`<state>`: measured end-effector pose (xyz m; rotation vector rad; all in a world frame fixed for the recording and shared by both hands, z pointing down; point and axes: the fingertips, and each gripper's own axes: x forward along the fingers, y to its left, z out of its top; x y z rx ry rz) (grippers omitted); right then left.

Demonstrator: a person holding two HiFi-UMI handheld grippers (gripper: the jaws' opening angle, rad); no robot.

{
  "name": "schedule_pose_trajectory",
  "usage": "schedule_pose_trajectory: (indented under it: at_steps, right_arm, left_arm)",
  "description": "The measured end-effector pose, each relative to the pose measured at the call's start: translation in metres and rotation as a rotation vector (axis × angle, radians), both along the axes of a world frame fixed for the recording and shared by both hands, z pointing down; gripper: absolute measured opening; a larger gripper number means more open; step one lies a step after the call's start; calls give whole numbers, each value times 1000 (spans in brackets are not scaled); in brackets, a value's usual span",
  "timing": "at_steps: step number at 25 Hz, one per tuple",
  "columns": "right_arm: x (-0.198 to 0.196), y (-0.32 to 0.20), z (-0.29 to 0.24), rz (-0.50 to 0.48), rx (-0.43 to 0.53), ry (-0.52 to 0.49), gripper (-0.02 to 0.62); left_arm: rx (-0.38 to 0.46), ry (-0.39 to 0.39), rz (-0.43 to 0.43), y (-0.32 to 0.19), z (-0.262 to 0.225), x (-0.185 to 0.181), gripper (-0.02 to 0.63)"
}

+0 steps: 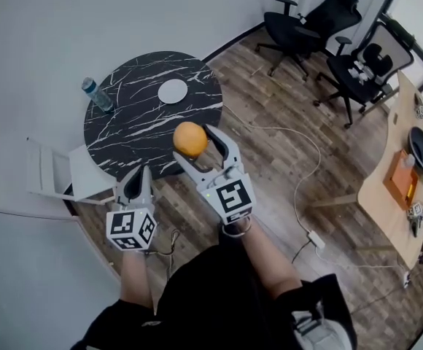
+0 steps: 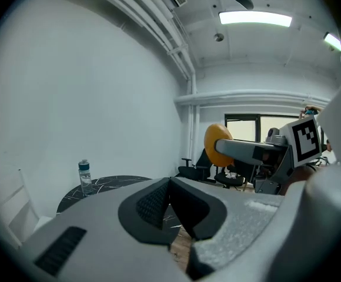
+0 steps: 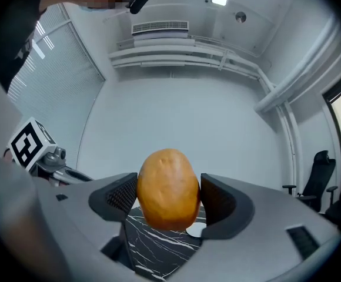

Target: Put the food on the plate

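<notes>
Potato point(image 3: 168, 187) clamped between jaws of right gripper point(image 1: 195, 144), up in the air over near edge of black marble table point(image 1: 135, 133) (not touching it). White plate point(image 1: 173, 91) farther back on table, water bottle point(image 1: 96, 95) left of it. Left gripper point(image 1: 136, 182) jaws pressed together, empty.

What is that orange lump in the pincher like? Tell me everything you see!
The orange food is a smooth, egg-shaped lump, golden orange with a few faint dimples, a bit like a potato. It stands upright, squeezed on two sides by the right gripper. It hangs in the air, seemingly over the near edge of the black marbled table. It touches nothing else and is not yet on the white plate.
</notes>
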<state>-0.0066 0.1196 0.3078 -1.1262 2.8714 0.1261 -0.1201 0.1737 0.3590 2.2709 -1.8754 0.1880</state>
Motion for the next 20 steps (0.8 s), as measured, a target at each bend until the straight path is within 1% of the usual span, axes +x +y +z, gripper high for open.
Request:
schedule_pose_trajectory:
  at_steps: [4,11,15,18,20]
  right_arm:
    - [0,-43,7,-17,-18,17,327]
    - [18,-109,23,-32,-45,61,327]
    - [25,-137,28,-74,-32,113,327]
    - [26,-152,37,-122,-7,159,327]
    - [26,-160,45,-146,-8,189,327]
  left_arm:
    - [-19,-1,-10,-41,-1,1,0]
    - [-71,-18,-13,-104,12,13,0]
    - [-76,-26,-18,-132,13,23,0]
    - [-80,-5,-20,-146,13,28,0]
    - [-95,14,-17,-153,17,29,0]
